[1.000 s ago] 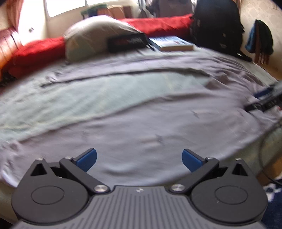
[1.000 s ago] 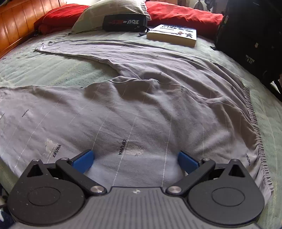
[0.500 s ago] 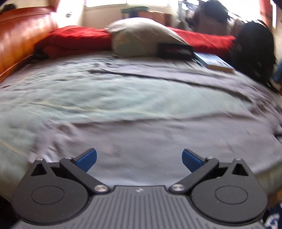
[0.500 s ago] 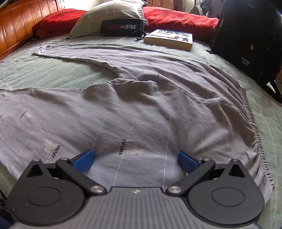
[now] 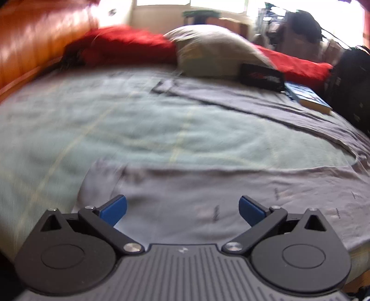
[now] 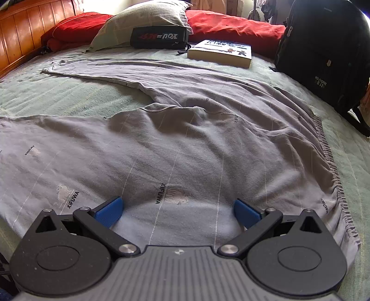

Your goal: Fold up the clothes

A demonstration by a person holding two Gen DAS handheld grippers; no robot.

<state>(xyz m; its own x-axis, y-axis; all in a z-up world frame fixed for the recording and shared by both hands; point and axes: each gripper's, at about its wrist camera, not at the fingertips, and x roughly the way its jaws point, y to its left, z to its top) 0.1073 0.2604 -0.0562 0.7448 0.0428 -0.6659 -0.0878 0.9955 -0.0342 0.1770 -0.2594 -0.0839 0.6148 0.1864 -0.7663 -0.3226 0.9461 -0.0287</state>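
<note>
**Trousers spread flat, both grippers poised at the near edge**

Trousers of grey fabric lie opened out on the pale green bedspread, and the layout looks deliberate: the two legs run apart toward 9 and 10 o'clock in the right wrist view, while the gathered waistband runs down the 3 o'clock side. Spread like this, the garment seems ready for one leg to be laid over the other. Wrinkles bunch near the crotch, so some smoothing may be needed.

Clutter sits well apart at the far end, at 12 o'clock: a grey pillow, a black pouch against it, a book just beside that, red bedding behind, and a black backpack at 2 o'clock. None of it touches the working area except the far leg, which reaches near the book.

Right gripper is held low over the seat of the trousers, pointing forward, jaws spread wide and gripping nothing. Left gripper is likewise released and empty, held low over the near leg, whose end shows at 10 o'clock of the jaws. That view is blurred, so finer detail there is unclear. Judging by these poses, the next move is a pinch on the near leg's edge.
</note>
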